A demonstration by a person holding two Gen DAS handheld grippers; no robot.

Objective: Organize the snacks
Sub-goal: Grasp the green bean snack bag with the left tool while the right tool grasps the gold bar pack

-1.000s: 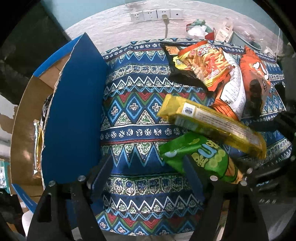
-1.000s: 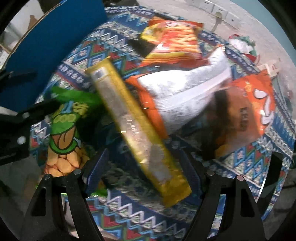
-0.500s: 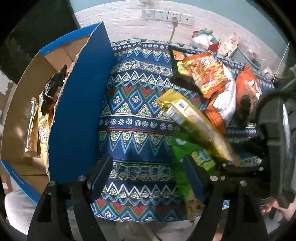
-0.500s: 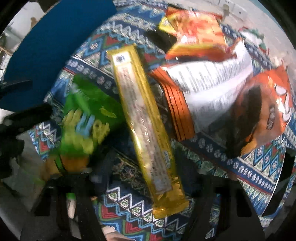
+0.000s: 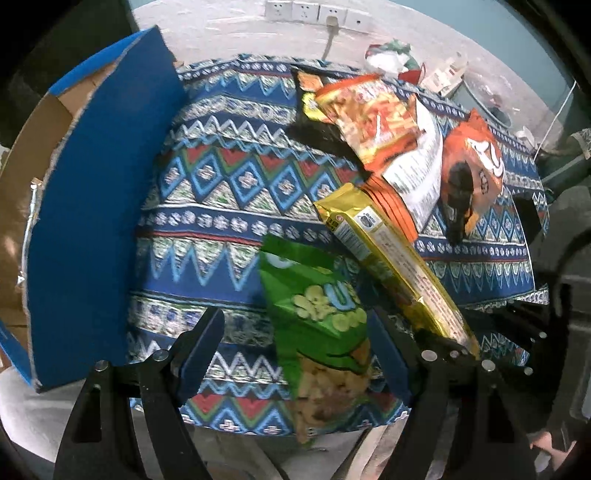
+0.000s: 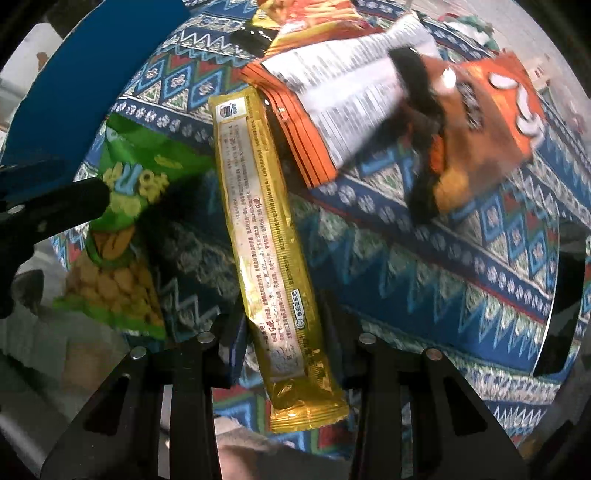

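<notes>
Right gripper (image 6: 286,332) pinched the long gold snack pack (image 6: 264,236) near its close end; left gripper (image 5: 295,343) stood spread, the green snack bag (image 5: 317,321) between its fingers, contact unclear; only the left view showed the cardboard box (image 5: 33,166) with its blue flap (image 5: 96,206) at far left, foil packets inside, and wall sockets (image 5: 314,13) beyond; only the right view showed the gold pack's printed back; orange chip bags (image 6: 476,125) lay heaped far right on the patterned tablecloth (image 5: 221,192); both grippers reached over the table's near edge.

Black gripper arms, silver screws, blue fingers (image 5: 201,347).
</notes>
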